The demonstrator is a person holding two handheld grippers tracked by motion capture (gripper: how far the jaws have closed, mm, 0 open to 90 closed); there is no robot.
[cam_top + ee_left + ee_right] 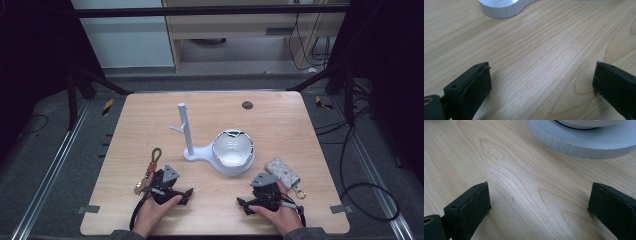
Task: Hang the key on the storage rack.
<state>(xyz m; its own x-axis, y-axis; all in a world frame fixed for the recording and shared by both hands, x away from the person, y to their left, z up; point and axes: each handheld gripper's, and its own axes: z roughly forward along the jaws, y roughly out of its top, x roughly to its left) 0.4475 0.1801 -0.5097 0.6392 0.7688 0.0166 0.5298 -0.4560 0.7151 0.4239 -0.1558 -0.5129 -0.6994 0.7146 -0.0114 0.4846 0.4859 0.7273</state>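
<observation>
While both hands rest low on the wooden table [280,115], the left gripper [186,192] and right gripper [242,202] sit with jaws spread, grasping nothing. One white stand [189,145] with one white bowl [232,148] stands between and beyond them. One strap keychain [150,170] lies left, one quilted key pouch [281,170] right. Each gripper view catches the stand's ribbed base edge.

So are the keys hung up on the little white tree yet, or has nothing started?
Nothing looks done yet. The white stand has bare pegs. The strap keychain lies on the table by the left gripper, and the quilted key pouch lies by the right gripper. Both grippers rest low with jaws open, holding nothing. If hanging is the job, which is only my guess, all of it is left.
</observation>
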